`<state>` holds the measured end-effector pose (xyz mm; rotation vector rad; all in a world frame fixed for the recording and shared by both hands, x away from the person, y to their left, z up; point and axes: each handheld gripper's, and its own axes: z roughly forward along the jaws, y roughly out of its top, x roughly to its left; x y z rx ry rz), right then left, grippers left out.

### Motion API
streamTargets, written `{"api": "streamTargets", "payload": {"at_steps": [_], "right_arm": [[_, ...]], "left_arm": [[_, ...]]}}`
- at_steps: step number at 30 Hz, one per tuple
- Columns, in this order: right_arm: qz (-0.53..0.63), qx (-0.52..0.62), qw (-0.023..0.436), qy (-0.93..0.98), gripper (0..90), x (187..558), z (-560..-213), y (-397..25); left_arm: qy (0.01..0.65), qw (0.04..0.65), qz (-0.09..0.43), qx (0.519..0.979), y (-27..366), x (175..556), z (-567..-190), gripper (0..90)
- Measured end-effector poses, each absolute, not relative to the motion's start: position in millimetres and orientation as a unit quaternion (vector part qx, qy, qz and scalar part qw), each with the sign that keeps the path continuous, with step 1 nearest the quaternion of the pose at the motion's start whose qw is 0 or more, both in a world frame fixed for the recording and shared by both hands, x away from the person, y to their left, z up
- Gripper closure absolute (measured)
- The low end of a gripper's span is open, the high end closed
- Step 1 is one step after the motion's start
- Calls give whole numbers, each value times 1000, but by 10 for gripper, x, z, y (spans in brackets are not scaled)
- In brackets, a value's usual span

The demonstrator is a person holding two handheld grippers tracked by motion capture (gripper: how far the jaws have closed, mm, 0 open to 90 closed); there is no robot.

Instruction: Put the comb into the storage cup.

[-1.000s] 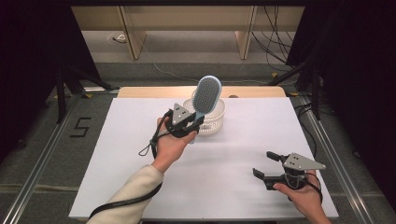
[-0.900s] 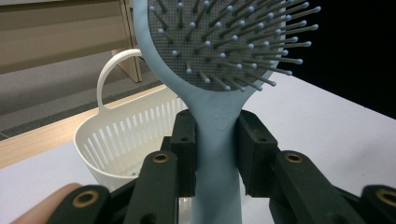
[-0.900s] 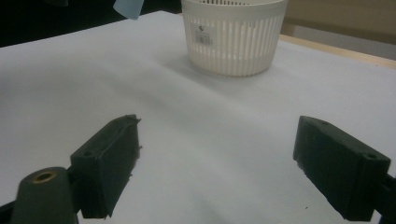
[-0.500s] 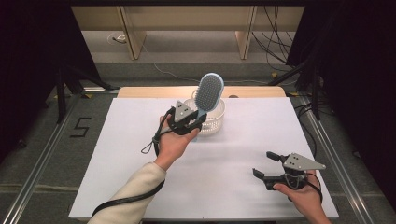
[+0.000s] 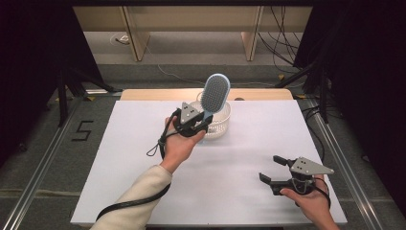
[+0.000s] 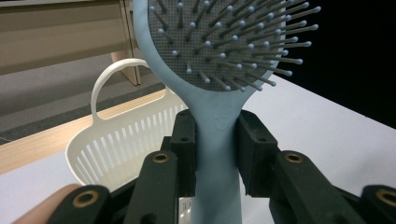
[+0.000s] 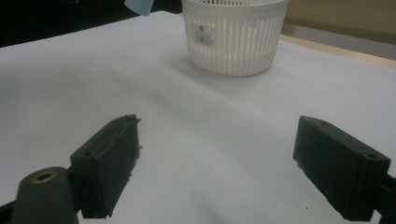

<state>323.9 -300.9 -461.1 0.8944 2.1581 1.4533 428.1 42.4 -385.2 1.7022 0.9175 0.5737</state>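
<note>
My left hand-held gripper point(image 5: 198, 125) clamps the blue hairbrush point(image 5: 214, 93) upright just above the white basket point(image 5: 218, 125) at the far tabletop point(image 5: 119, 158); my right hand-held gripper point(image 5: 277, 170) rests open, near right, well apart.

Two handheld black grippers, one cream sleeve

The left gripper point(image 5: 200, 125) and right gripper point(image 5: 276, 171) are black, each topped by a grey three-cornered plate. Their jaws end in blocky black pads point(image 7: 112, 158) with small screw holes, and the arms behind them carry brass-coloured rivets point(image 6: 160, 157). A black cable point(image 5: 129, 203) trails from the left gripper along the forearm, looping by the wrist. The left arm wears a cream long sleeve point(image 5: 136, 201); the right hand point(image 5: 311, 203) shows a dark strap or cable at its wrist.
</note>
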Motion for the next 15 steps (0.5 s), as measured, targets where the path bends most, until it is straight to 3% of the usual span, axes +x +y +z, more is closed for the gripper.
{"api": "streamTargets", "payload": {"at_steps": [15], "right_arm": [[518,319,194,770,156,3240,-4611,-3011]], "left_arm": [[385,535,243,712,418,4318,-3825,700]]}}
